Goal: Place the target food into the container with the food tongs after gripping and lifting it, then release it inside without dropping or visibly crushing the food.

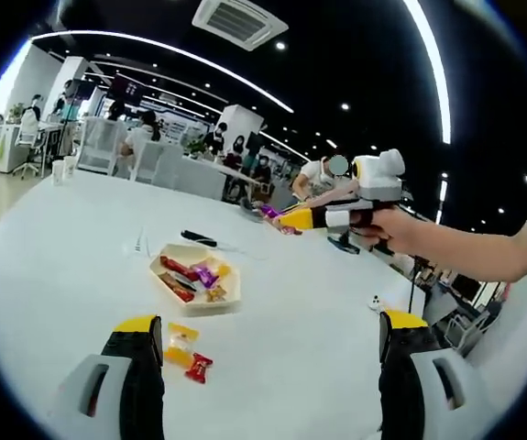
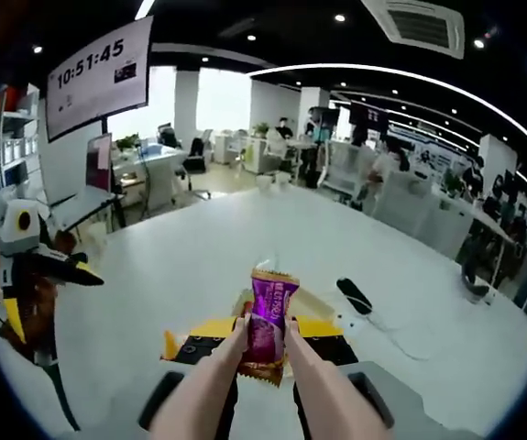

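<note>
Jaws of the right gripper (image 2: 265, 341) are clamped on a pair of pinkish food tongs (image 2: 245, 367), and the tong tips pinch a purple-wrapped candy (image 2: 270, 316) between them. Wrapper looks uncrushed from here, still full-shaped, the upper end crimped and sticking up. Candy hangs in the air, off the bench (image 2: 199, 247). Grip and lift look done.

Left gripper (image 1: 268, 344): jaws stand wide apart, nothing between them, yellow-tipped, held low over the near part of the bench. Just beyond its left jaw lie two loose candies on the surface, one yellow (image 1: 182, 333), one red (image 1: 199, 367), touching or nearly so.

Farther out, toward the middle of the bench, sits the container (image 1: 231, 291), a shallow pale tray. It already holds several wrapped pieces: red ones, a purple one, a yellow one, a small brown star-shaped bit. A dark pen-like object (image 1: 199, 239) lies beyond the tray.

In the left gripper view the right gripper (image 1: 286, 218) shows up high and beyond the tray, tongs reaching out with a purple bit at the tip; a person's hand (image 1: 400, 225) holds it. So the candy is carried but not yet over the container, as best I can judge.

Left to do: bring the tongs down over the tray, ease them open, let the candy settle inside. Release not begun.

Far background: office desks, seated people, wall clock display (image 2: 98, 66).
</note>
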`<state>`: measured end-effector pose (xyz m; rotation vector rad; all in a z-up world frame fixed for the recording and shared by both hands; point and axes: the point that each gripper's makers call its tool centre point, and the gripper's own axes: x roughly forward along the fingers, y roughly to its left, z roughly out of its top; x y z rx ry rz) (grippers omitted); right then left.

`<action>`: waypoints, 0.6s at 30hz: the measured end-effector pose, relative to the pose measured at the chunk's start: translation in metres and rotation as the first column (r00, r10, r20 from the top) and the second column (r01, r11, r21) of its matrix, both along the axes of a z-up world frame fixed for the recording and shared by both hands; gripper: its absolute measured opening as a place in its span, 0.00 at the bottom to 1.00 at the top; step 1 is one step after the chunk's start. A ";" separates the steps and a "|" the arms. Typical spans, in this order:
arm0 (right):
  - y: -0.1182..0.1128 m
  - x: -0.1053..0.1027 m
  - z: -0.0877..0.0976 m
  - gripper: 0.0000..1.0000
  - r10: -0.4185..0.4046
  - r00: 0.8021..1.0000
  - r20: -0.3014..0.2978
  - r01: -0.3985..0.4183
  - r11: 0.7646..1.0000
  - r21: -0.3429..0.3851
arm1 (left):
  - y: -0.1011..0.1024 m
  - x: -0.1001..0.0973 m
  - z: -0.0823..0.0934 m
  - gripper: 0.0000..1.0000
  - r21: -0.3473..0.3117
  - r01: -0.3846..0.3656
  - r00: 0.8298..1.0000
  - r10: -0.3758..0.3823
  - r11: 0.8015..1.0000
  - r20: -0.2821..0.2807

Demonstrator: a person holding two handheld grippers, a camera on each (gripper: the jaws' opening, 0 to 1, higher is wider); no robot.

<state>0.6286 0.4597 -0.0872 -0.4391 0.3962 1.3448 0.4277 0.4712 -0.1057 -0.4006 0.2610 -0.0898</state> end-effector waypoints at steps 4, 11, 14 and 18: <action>-0.001 0.006 -0.001 0.21 0.016 0.999 0.037 -0.015 1.000 -0.021 | 0.001 -0.002 -0.003 0.99 -0.026 -0.018 1.000 0.019 0.999 0.004; 0.001 0.026 -0.001 0.21 -0.002 1.000 0.030 0.003 0.999 -0.038 | -0.001 0.004 0.001 0.99 0.005 -0.021 1.000 0.021 1.000 0.017; 0.006 0.021 0.000 0.21 0.035 0.997 0.062 -0.031 0.998 -0.061 | 0.001 0.003 0.005 0.99 -0.025 -0.042 0.998 0.043 0.999 0.035; 0.014 0.026 0.002 0.21 0.072 0.990 0.123 -0.060 0.993 -0.098 | -0.001 0.004 -0.007 0.99 -0.018 -0.013 1.000 0.013 1.000 -0.013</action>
